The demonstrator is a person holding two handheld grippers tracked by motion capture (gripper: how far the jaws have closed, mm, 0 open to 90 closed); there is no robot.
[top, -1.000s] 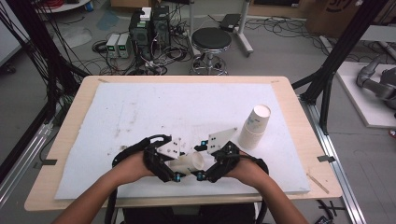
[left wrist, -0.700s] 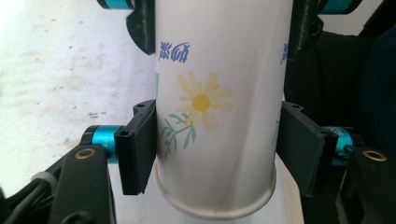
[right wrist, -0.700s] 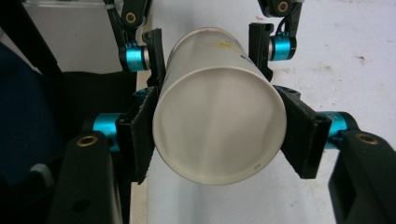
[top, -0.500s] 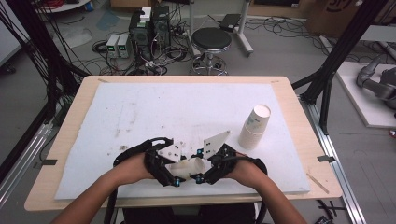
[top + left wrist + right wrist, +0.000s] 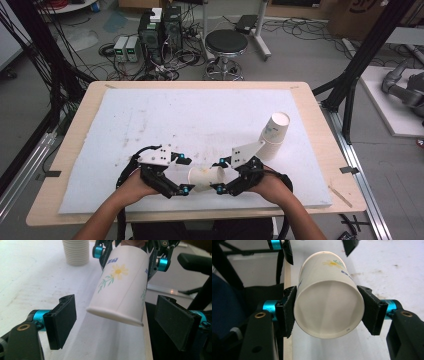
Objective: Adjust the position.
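A white paper cup point(image 5: 206, 178) with a yellow flower print lies on its side in the air, just above the table's near edge, between my two grippers. My right gripper point(image 5: 218, 175) is shut on it: in the right gripper view both pads point(image 5: 287, 312) press its sides around one end of the cup point(image 5: 329, 310). My left gripper point(image 5: 187, 175) stands open, its jaws having just been opening. In the left gripper view, the cup's other end point(image 5: 117, 297) hangs between the spread pads point(image 5: 63, 320) without touching them.
A tilted stack of paper cups point(image 5: 274, 131) stands at the right of the white mat point(image 5: 200, 115), and it also stands far off as the stack point(image 5: 75, 252) in the left gripper view. The wooden table edge point(image 5: 165, 215) runs just below the hands.
The left jaws opened off the cup and that hand drew back slightly to the left. The right jaws closed on the cup, which now hangs from the right gripper alone.
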